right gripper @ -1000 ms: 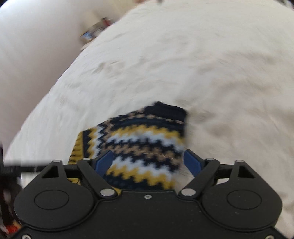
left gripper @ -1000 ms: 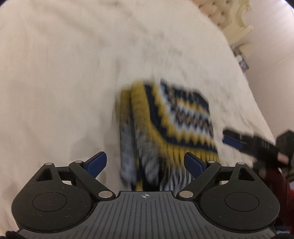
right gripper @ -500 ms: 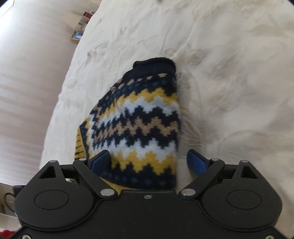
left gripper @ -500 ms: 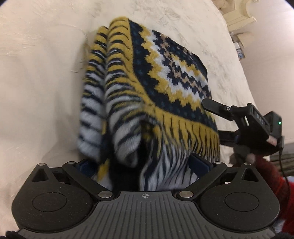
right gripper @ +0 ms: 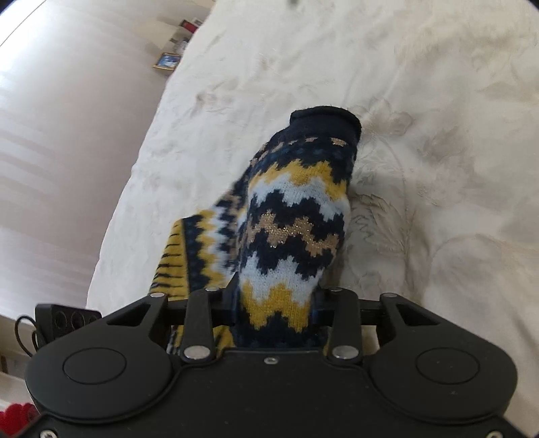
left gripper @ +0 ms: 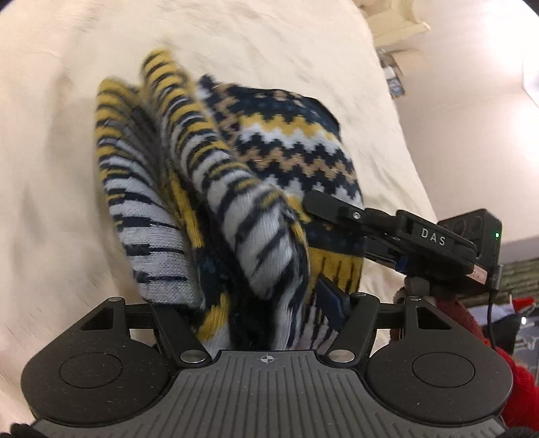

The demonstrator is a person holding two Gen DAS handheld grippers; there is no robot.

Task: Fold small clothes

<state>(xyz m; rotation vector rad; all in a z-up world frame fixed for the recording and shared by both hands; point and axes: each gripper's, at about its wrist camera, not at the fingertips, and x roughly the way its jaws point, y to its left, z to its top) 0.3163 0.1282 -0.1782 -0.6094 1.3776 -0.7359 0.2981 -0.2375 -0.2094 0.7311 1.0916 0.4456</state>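
Note:
A small knit sweater point(left gripper: 269, 158) in navy, yellow, white and tan zigzags lies bunched on a cream bedspread point(left gripper: 67, 236). My left gripper point(left gripper: 249, 303) is shut on its striped hem folds, which bulge up between the fingers. My right gripper point(right gripper: 276, 303) is shut on the other side of the sweater point(right gripper: 296, 215), whose dark collar point(right gripper: 323, 118) points away from me. The right gripper also shows in the left wrist view point(left gripper: 397, 236), at the sweater's right edge.
The embroidered bedspread point(right gripper: 438, 134) fills both views. The bed's left edge drops to a pale floor point(right gripper: 67, 134) with a small framed picture point(right gripper: 166, 61). A carved headboard point(left gripper: 390, 20) stands at the far end. A red sleeve point(left gripper: 518, 387) is at the right.
Both grippers have closed on the sweater; they were open around it a second ago. The cloth has gathered into raised folds and lifted towards the cameras.

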